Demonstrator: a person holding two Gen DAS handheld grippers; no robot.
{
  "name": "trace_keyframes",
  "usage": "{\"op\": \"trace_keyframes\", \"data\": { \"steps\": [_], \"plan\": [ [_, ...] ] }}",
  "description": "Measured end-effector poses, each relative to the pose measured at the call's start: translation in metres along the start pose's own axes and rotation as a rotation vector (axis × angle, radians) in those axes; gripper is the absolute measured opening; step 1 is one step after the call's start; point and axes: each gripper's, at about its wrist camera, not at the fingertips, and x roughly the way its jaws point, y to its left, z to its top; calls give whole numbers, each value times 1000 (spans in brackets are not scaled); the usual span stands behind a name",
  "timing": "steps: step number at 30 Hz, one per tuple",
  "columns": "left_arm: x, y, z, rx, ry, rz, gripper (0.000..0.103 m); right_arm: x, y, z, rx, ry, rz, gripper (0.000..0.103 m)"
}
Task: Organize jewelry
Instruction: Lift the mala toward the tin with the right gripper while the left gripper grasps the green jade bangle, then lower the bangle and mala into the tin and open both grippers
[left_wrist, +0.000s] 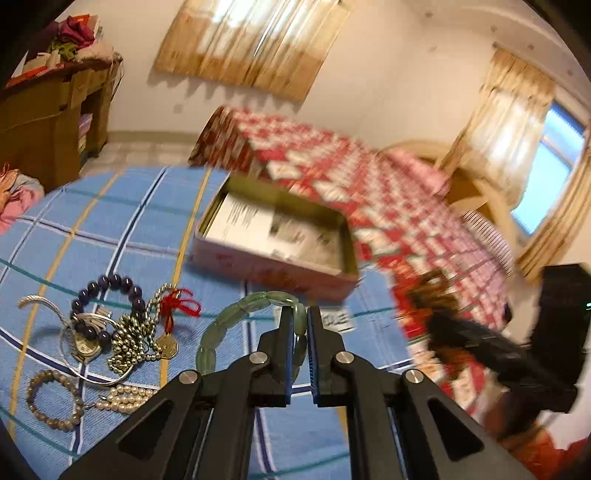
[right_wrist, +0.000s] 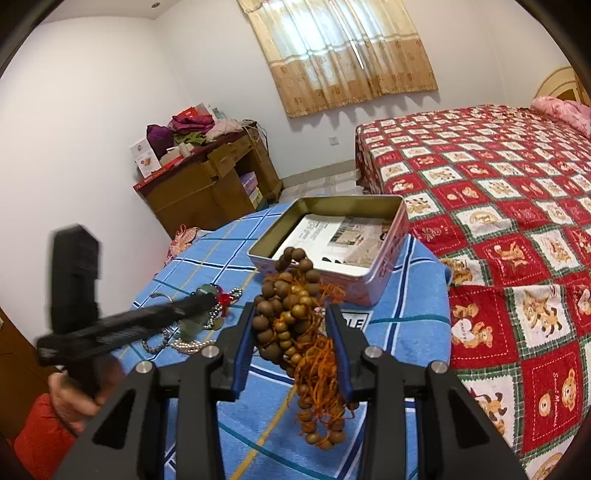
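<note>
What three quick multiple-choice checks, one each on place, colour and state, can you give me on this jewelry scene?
1. Where does the tin box sit?
A. on the blue plaid cloth
B. on the wooden desk
C. on the floor

2. What colour is the bracelet in the left gripper?
A. purple
B. pale green
C. gold

3. What is the right gripper doing?
A. open, empty
B. shut on pearls
C. shut on the wooden beads

Answers: 1 A, the cloth lies under it; 2 B, translucent green segments; 3 C, beads bunched between its fingers.

White walls, curtained window glowing with daylight, wooden cabinet, bed with red patchwork quilt
</note>
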Motion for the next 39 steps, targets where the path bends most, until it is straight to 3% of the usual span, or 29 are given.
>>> {"op": "trace_keyframes", "data": {
  "steps": [4, 8, 13, 18, 22, 24, 25, 26, 31, 35, 36, 37, 38, 39],
  "plan": [
    [-26, -6, 14, -5, -67, -72, 6, 4, 5, 5, -26, -3, 3, 41],
    [-27, -8, 37, 41, -111, -44, 6, 8, -5, 30, -1, -40, 13, 40],
    [7, -8, 75, 75, -119, -25, 6, 36, -16, 68, -10, -84, -11, 40],
    [66, -5, 87, 97, -64, 43, 6, 84, -42, 77, 59, -25, -20, 40],
    [83, 1, 77, 87, -19, 27, 6, 81, -58, 67, 112, 22, 79, 41],
    [84, -1, 72, 112, -11, 32, 6, 75, -54, 57, 88, 62, 101, 62],
    [88, -1, 69, 128, -1, 26, 6, 70, -53, 47, 86, 80, 124, 78],
    [90, -1, 69, 131, 6, 23, 6, 67, -49, 38, 81, 87, 138, 81],
    [117, 4, 73, 128, 42, 32, 6, 81, -29, 3, -20, 199, 73, 79],
    [118, 2, 81, 136, 51, 59, 9, 106, -20, -6, -76, 280, -4, 74],
    [114, 5, 85, 117, 61, 55, 16, 110, -20, -8, -82, 298, -14, 71],
    [112, 8, 87, 105, 67, 52, 35, 116, -22, -9, -78, 324, -21, 57],
    [107, 11, 90, 91, 66, 56, 48, 119, -25, -10, -69, 347, -20, 31],
    [100, 14, 92, 77, 50, 61, 73, 120, -28, -11, -60, 355, -12, 25]
  ]
}}
